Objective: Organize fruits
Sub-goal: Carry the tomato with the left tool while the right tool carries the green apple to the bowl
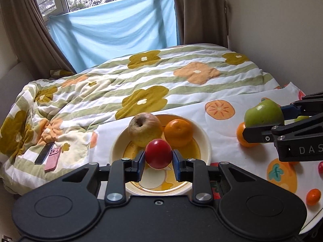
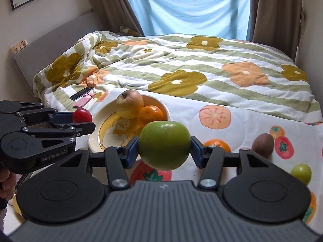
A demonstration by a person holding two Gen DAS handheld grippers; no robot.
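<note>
Two handheld grippers carry fruit above a bed spread with a fruit-print cloth [image 1: 232,141]. The left gripper [image 1: 158,159] pinches a small red fruit [image 1: 158,154] between its blue pads [image 1: 141,164], the round, glossy fruit sitting squarely between the fingertips and hanging over the near half of a cream bowl [image 1: 119,143] with a yellow cartoon print inside. The right gripper [image 2: 164,147] clamps a large green apple [image 2: 164,145] (smooth, matte, faintly yellow near its top) at its widest part, one pad on each side, the apple raised above the cloth just to the right of the bowl [image 2: 94,129]. In the bowl rest a wrinkled yellow-brown apple [image 1: 144,129], stem hollow facing the camera, and an orange [image 1: 177,132] touching it on the right. Loose on the cloth lie another orange [image 2: 218,144] partly hidden behind the right gripper's finger, a brown egg-shaped fruit [image 2: 263,143], a small green fruit [image 2: 301,172] near the right edge, and, in the left wrist view, a small orange fruit [image 1: 313,196] and a sliver of something red [image 1: 320,167] at the frame's edge. From the right wrist view the left gripper [image 2: 88,121] shows side-on at the left, its red fruit [image 2: 82,116] beside the bowl's rim; part of a hand [image 2: 5,183] is visible beneath it. Farther back, a dark phone [image 1: 44,153] and a pink-cased phone [image 1: 52,158] lie side by side on the flowered quilt [image 1: 161,76].
</note>
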